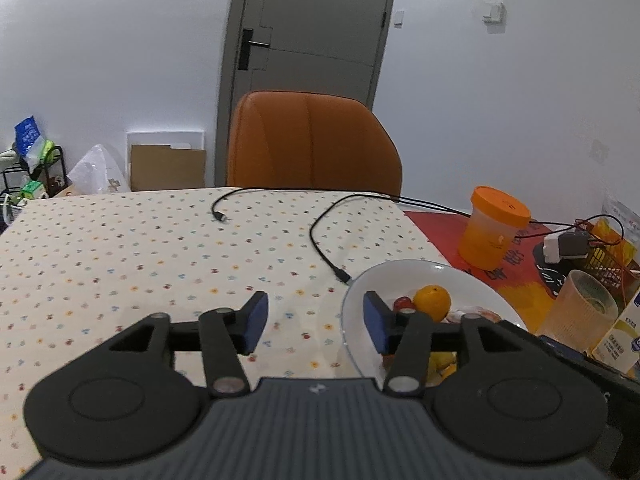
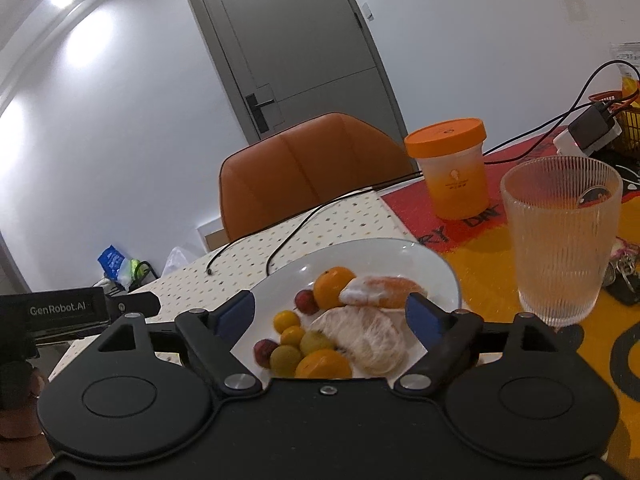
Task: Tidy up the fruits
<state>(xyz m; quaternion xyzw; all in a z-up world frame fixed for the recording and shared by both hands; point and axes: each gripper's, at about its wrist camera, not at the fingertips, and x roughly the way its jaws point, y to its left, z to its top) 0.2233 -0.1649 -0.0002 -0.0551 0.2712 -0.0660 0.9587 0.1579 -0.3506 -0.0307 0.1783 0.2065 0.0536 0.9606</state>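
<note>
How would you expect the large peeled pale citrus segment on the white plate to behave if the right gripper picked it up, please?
The large peeled pale citrus segment looks soft and membranous, so it would probably squash or tear under firm pads. It lies against small round fruits on the white plate, which may roll when it lifts. The right gripper is open above it.

Table (image 1: pixel 100 248), covered at the left by a cream cloth with small coloured dots; at the right by a red and yellow printed mat (image 2: pixel 500 276). On the cloth: two black cables (image 1: pixel 320 236), loose ends lying free; one white plate (image 2: pixel 436 268), holding fruit, near the seam between cloth and mat. On the mat: one translucent tub with orange lid (image 2: pixel 452 172), upright; one ribbed clear glass (image 2: pixel 560 240), upright, just beside the plate; one white and grey charger block (image 1: pixel 564 246), cables attached; one bunch of keys (image 2: pixel 624 280), partly behind the glass.
</note>
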